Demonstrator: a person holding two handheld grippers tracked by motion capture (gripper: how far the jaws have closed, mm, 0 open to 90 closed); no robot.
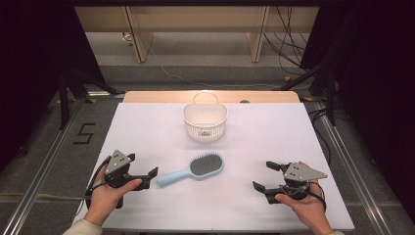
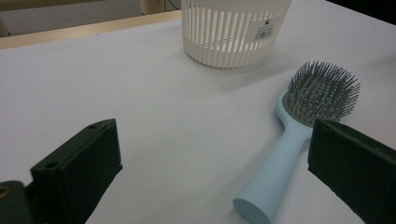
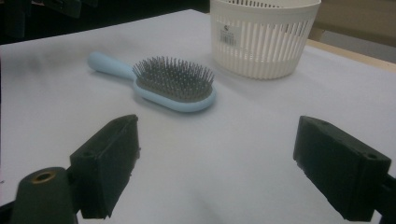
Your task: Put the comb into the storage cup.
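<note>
A light blue hairbrush with grey bristles lies bristles-up on the white table, its handle pointing front left. Behind it stands a white slatted basket with a handle. My left gripper is open, held just left of the handle's end. In the left gripper view the hairbrush lies by the right jaw and the basket is beyond. My right gripper is open at the front right, apart from the brush. In the right gripper view the hairbrush and basket lie ahead.
The white table ends in a wooden strip at the back. Metal rails run along both sides. Black stands and cables are on the floor behind. A number 5 mark is on the floor at left.
</note>
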